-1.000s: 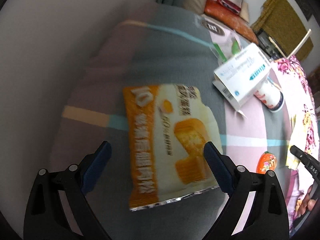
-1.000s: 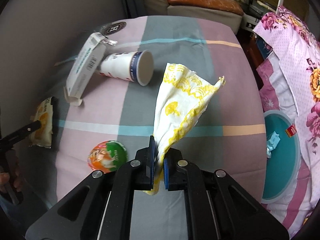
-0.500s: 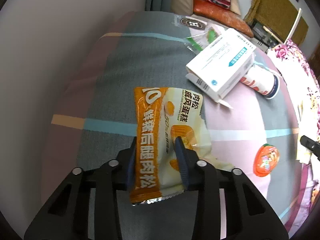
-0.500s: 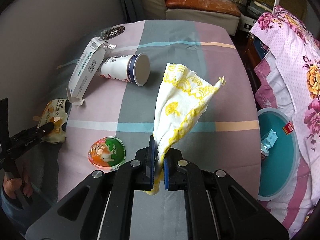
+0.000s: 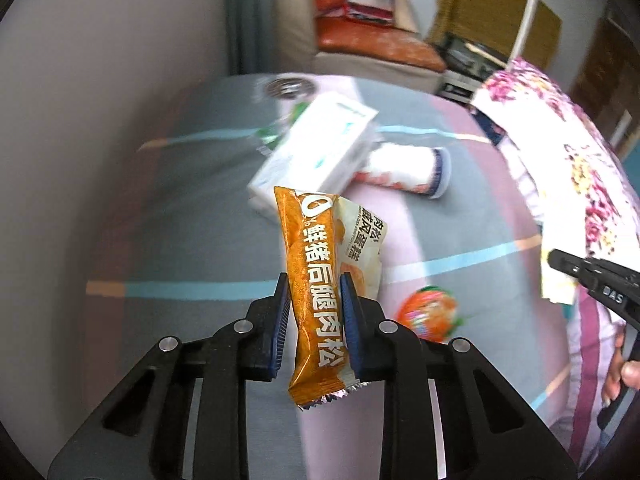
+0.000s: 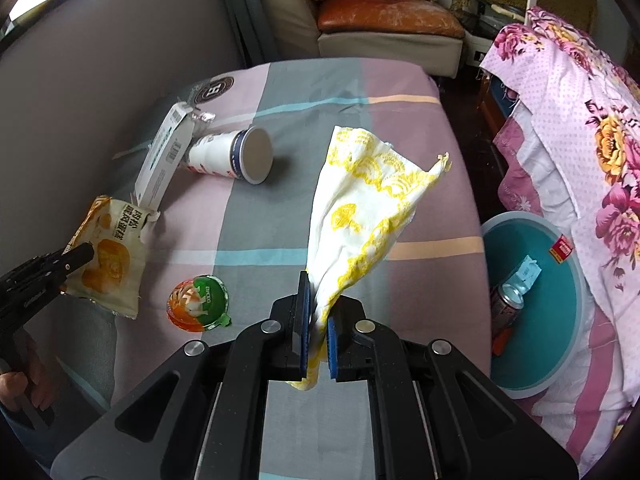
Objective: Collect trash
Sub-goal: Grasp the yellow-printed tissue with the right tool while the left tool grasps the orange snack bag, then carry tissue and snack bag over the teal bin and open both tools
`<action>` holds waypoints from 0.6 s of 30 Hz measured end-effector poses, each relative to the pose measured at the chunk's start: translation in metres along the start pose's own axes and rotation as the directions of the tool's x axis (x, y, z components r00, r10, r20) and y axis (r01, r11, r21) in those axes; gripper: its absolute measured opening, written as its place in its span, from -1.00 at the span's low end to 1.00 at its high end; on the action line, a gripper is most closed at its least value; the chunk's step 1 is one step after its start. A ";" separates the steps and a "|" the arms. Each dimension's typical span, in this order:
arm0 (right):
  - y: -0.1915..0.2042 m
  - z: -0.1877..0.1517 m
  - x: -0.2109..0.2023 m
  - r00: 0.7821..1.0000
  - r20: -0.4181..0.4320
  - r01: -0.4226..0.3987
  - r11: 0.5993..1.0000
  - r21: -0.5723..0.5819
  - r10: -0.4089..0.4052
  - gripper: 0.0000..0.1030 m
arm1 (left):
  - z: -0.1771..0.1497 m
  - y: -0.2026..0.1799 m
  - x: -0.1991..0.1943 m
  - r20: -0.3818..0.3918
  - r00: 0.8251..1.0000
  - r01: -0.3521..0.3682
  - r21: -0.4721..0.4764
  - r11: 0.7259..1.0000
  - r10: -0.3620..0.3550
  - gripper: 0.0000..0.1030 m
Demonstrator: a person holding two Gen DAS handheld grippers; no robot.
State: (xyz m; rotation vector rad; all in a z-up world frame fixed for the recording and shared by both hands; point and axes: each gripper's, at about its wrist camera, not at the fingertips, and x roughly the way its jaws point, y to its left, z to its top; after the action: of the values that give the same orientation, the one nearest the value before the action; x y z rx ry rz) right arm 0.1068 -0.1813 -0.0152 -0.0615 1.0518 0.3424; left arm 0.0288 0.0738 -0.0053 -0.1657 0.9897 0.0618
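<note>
My left gripper (image 5: pixel 314 280) is shut on an orange snack wrapper (image 5: pixel 316 280) and holds it lifted above the bed; it also shows in the right wrist view (image 6: pixel 106 256), hanging from the left gripper (image 6: pixel 80 254). My right gripper (image 6: pixel 316 306) is shut on a white and yellow napkin (image 6: pixel 360 208), held up over the bed. A white carton (image 6: pixel 162 160), a tipped paper cup (image 6: pixel 234 156) and an orange-green jelly cup (image 6: pixel 198 302) lie on the striped bedcover (image 6: pixel 400 120).
A teal basin (image 6: pixel 560 320) holding a can (image 6: pixel 506 304) and scraps stands on the floor right of the bed. A pink floral quilt (image 6: pixel 580 120) lies at the right. A grey wall (image 6: pixel 80 80) borders the bed's left; a sofa (image 6: pixel 384 24) stands beyond.
My left gripper closed on the snack wrapper and lifted it off the bed. My right gripper kept holding the napkin and rose slightly.
</note>
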 end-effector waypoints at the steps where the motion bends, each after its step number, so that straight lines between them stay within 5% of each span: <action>1: -0.002 0.000 -0.001 1.000 0.003 0.000 1.000 0.003 0.000 -0.87 | 0.001 -0.008 -0.001 0.001 1.000 0.010 0.014 1.000 -0.010 -0.50; 18: -0.096 -0.007 -0.035 0.997 0.057 0.048 0.990 0.136 -0.056 -0.87 | 0.040 -0.162 0.022 -0.006 0.989 0.141 0.277 0.951 -0.145 -0.50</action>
State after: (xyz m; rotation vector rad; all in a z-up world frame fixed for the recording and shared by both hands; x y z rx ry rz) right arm 0.1149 -0.2820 0.0004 0.0423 1.0092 0.2239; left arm 0.0946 -0.0799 0.0164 0.0207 0.9586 -0.2078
